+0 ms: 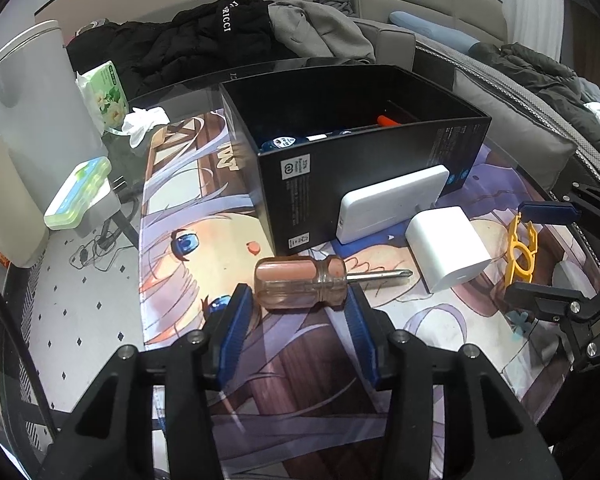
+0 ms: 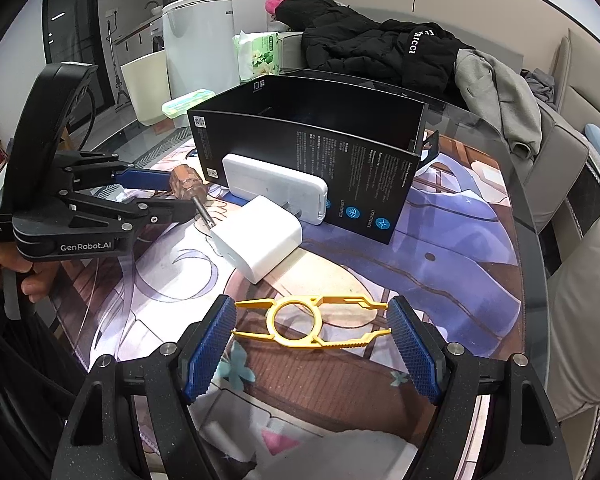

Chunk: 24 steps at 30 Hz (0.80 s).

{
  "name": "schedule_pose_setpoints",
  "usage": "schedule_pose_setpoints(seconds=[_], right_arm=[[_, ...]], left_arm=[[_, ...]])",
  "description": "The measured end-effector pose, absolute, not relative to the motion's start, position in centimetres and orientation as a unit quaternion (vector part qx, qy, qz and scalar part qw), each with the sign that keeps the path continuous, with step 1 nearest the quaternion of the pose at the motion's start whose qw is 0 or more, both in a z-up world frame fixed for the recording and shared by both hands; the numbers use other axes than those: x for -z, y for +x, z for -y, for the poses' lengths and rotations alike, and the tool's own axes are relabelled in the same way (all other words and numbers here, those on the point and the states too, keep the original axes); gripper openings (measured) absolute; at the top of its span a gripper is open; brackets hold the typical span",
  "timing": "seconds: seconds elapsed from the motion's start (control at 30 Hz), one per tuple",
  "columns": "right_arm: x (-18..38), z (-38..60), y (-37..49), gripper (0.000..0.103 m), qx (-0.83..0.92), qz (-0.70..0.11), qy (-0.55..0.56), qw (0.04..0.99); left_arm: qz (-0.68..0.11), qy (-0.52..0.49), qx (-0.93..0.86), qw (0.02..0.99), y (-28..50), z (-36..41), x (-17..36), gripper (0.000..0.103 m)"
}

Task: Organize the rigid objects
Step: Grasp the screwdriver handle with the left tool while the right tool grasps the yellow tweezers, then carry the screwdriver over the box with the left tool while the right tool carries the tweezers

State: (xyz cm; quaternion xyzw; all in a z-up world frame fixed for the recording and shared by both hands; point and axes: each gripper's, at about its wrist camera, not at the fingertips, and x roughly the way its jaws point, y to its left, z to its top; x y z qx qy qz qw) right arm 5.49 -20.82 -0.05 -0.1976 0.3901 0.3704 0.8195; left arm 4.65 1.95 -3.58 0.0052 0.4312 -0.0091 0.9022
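- Left gripper (image 1: 298, 300): jaws part-open astride stubby clear-handled screwdriver (image 1: 300, 282) lying on tabletop, near black cardboard box (image 1: 364, 152); contact unclear.
- Right gripper (image 2: 312, 334): jaws wide, flanking flat yellow plastic tool (image 2: 314, 326), pads apart from it.

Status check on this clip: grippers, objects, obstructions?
Left gripper straddling screwdriver, no firm grip visible. Right gripper open around yellow tool. Black box open, nothing blocking.

Glass table (image 2: 512, 184) under printed mat (image 2: 440, 280), black box (image 2: 360, 184) atop.
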Motion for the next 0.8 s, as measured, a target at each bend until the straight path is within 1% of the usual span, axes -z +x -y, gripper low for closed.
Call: schedule_pose_setpoints(seconds=[0.07, 0.13, 0.33, 0.8], right_arm=[[0.1, 20.8, 5.6, 0.079, -0.371, -0.391, -0.198, 0.819], [0.1, 20.8, 5.6, 0.079, -0.371, -0.391, -0.198, 0.819], [0.0, 20.7, 5.8, 0.079, -0.370, -0.387, -0.196, 0.821], [-1.2, 21.0, 5.6, 0.079, -0.371, -0.365, -0.183, 0.834]], left_arm=[[-0.430, 0.005, 0.009, 0.903, 4.8, -2.0, 3.6, 0.051], [-0.426, 0.004, 0.017, 0.904, 4.7, -1.9, 3.6, 0.044], [-0.415, 0.016, 0.036, 0.909, 4.2, -1.2, 3.3, 0.044], [-0.379, -0.007, 0.025, 0.925, 2.6, -2.2, 1.2, 0.044]])
